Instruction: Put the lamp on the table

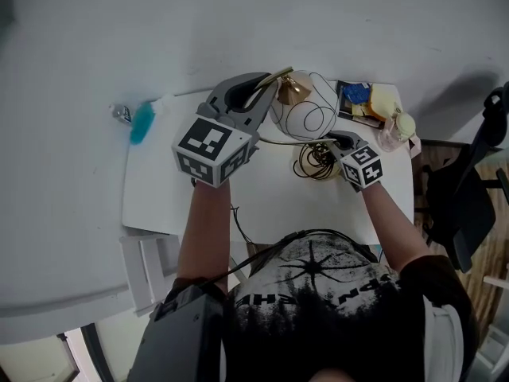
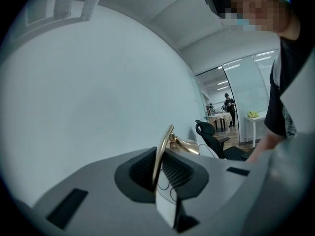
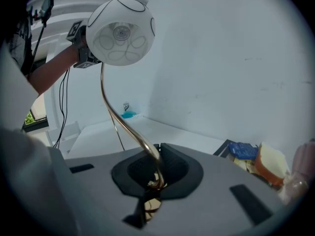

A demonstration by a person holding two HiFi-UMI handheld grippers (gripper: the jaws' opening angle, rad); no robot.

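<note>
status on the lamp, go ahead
White-globe lamp with curved gold stem held over white table. Left gripper, right gripper both shut on its stem. Blue packet, yellow items crowd far right corner.

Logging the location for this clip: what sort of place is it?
Probably an office or lab room: a white table stands against a plain wall, a black office chair is beside it, and glass partitions show more desks beyond.

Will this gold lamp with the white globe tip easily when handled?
Probably top-heavy: the white globe caps a thin curved gold stem, so it may tip. The stem looks metallic, likely stiff but springy. The left gripper and right gripper both clamp it, hinting it needs steadying.
</note>
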